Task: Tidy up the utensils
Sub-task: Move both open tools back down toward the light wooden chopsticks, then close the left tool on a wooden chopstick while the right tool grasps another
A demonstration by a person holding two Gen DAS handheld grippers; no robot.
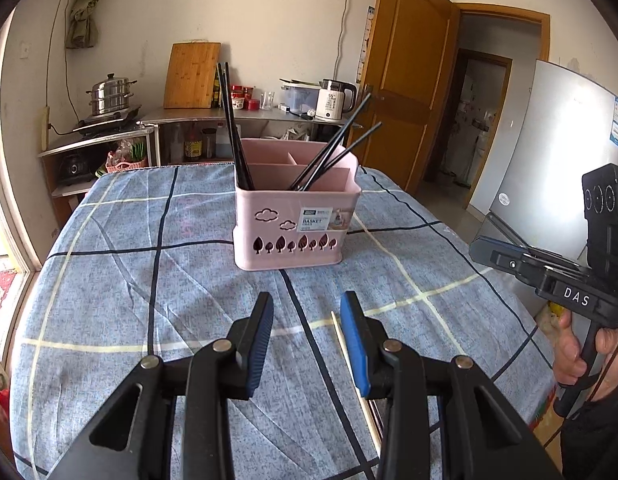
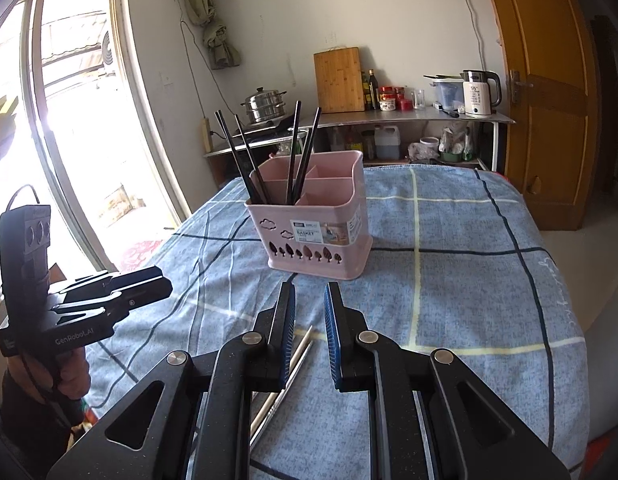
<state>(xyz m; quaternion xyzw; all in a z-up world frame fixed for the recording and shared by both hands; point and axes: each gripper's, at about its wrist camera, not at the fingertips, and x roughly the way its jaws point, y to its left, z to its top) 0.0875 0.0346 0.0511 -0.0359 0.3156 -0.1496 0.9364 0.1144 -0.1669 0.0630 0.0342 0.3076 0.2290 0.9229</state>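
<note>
From the left wrist camera, the left gripper point(image 1: 307, 312) hangs over a table covered in a blue checked cloth point(image 1: 157, 288), its blue-padded fingers spread wide with nothing between them. A pale wooden chopstick point(image 1: 341, 340) lies on the cloth just beside the right-hand finger and runs back under it. Farther along the table stands a pink utensil basket point(image 1: 293, 220) with dividers; black chopsticks point(image 1: 235, 128) stand in its near compartment, one bunch leaning left, another point(image 1: 337, 148) leaning right. At the right edge the right gripper point(image 1: 485, 248) is seen side-on, held by a hand point(image 1: 577, 356); from here I cannot tell how far its fingers are parted. From the right wrist camera, the right gripper point(image 2: 309, 304) hovers above the cloth point(image 2: 469, 280) with its fingers moderately apart, holding nothing. Two metal chopsticks point(image 2: 297, 356) lie on the cloth below, partly hidden by the left-hand finger. The basket point(image 2: 317, 232) stands ahead, black chopsticks point(image 2: 301, 148) upright in it. The left gripper point(image 2: 161, 284) shows at left.
</note>
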